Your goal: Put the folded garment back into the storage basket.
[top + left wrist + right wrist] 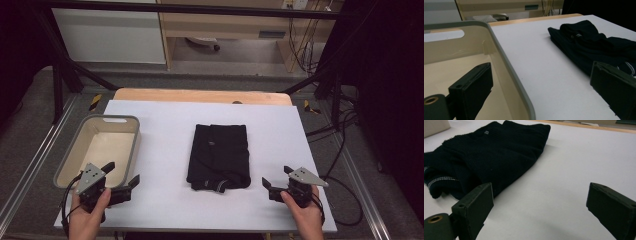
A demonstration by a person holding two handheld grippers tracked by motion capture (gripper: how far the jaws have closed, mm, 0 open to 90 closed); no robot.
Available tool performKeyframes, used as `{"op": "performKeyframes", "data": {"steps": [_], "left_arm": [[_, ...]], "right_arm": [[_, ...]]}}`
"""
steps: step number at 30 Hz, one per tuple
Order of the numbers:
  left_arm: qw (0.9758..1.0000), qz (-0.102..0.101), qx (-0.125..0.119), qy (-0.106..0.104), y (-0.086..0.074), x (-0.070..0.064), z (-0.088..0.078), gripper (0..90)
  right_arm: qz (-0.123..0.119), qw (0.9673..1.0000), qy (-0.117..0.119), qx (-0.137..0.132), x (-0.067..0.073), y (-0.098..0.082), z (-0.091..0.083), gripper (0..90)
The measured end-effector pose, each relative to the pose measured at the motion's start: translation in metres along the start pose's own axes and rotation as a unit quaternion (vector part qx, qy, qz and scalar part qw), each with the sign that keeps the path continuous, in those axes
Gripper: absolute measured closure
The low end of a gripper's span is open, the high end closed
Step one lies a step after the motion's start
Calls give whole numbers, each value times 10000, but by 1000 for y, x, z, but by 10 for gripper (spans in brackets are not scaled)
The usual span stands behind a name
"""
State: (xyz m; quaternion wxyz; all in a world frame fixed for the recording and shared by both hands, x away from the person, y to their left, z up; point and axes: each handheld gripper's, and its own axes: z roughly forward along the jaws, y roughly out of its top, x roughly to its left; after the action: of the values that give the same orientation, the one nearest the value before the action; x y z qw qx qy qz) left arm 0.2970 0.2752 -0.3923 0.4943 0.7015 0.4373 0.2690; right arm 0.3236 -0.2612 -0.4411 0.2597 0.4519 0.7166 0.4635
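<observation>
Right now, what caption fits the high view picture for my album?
Two open grippers, left gripper by the grey bin and right gripper, flank a folded black garment on a white table.

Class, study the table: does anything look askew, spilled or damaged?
Nothing stands out. The folded black garment lies flat mid-table, slightly rumpled at its near edge; the grey bin sits squarely at the left.

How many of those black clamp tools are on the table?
2. The left gripper is at the grey bin's near corner; the right gripper is right of the folded black garment. Both open.
</observation>
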Motion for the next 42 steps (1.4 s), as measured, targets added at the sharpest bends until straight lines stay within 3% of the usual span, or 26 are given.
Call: {"op": "performKeyframes", "data": {"steps": [1,7,11,13,17,24,27,32,36,42], "left_arm": [[9999,113,-18,-6,0,-2,1,43],[9995,173,-20,-264,-1,-13,5,43],[9985,325,125,-416,0,-27,9,44],[9971,442,309,-545,-3,-38,17,41],[9954,454,439,-714,-8,-48,27,41],[9880,692,994,-961,-17,-71,57,49],[9854,727,1182,-989,-19,-78,72,113],[9779,982,1494,-1084,-23,-94,99,127],[9755,1104,1555,-1098,-19,-101,120,177],[9670,1209,1824,-1307,-20,-115,147,239]], "right_arm": [[-15,10000,-4,19,0,0,0,83],[-61,10000,49,49,1,0,0,111],[-68,9999,-96,124,4,0,2,95],[-44,9998,-141,165,5,0,2,97],[-39,9997,-184,158,5,0,3,99],[-78,9995,-163,271,5,-1,5,108],[-82,9992,-125,358,5,-2,7,109],[-86,9991,-100,405,5,-2,9,107],[-82,9990,-68,432,7,-2,9,107],[-86,9990,-30,449,10,-2,9,106]]}}
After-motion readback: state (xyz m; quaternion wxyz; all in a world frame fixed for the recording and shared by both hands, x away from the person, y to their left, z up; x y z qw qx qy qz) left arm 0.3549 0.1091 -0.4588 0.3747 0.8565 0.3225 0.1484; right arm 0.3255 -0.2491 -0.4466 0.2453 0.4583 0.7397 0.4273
